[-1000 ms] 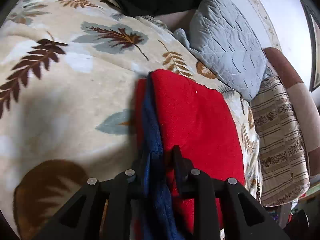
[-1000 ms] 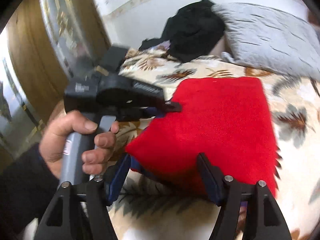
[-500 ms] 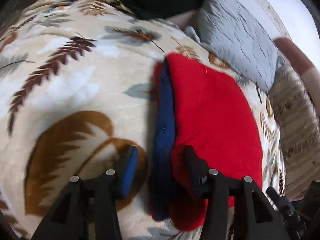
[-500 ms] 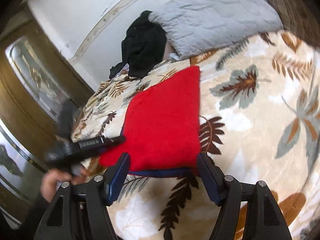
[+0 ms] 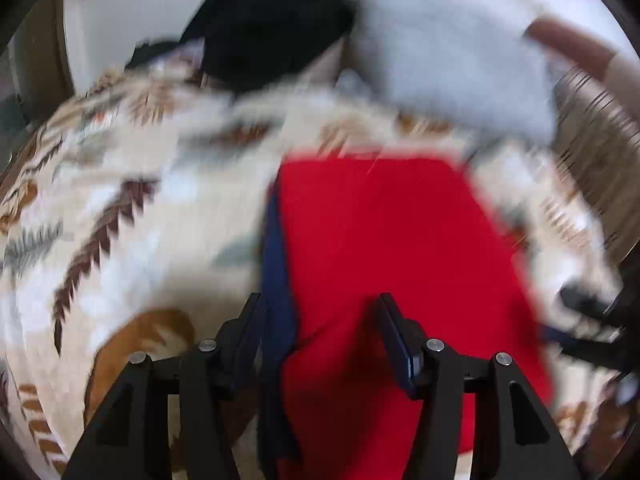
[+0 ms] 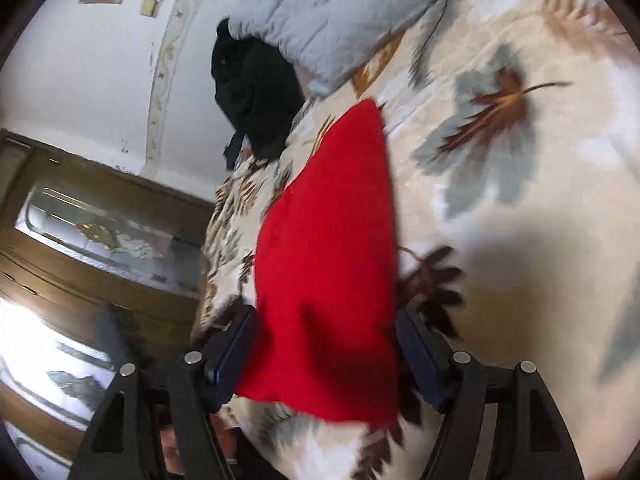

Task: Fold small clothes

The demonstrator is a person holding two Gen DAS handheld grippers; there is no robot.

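Leaf-patterned bedspread (image 6: 500, 208) is lying under a grey pillow (image 6: 328, 16) and black clothes (image 6: 256, 96); the folded red garment (image 5: 400, 248), blue-edged, is resting flat between both grippers. Left gripper (image 5: 320, 320) is opening; right gripper (image 6: 324, 336) is gaping, gripping nothing.

- Leaf-patterned cream blanket (image 6: 520, 208) covers the bed.
- Grey quilted pillow (image 6: 332, 16) at its head.
- Black garment (image 6: 256, 92) heaped beside the pillow.
- Wooden cabinet (image 6: 80, 272) alongside.
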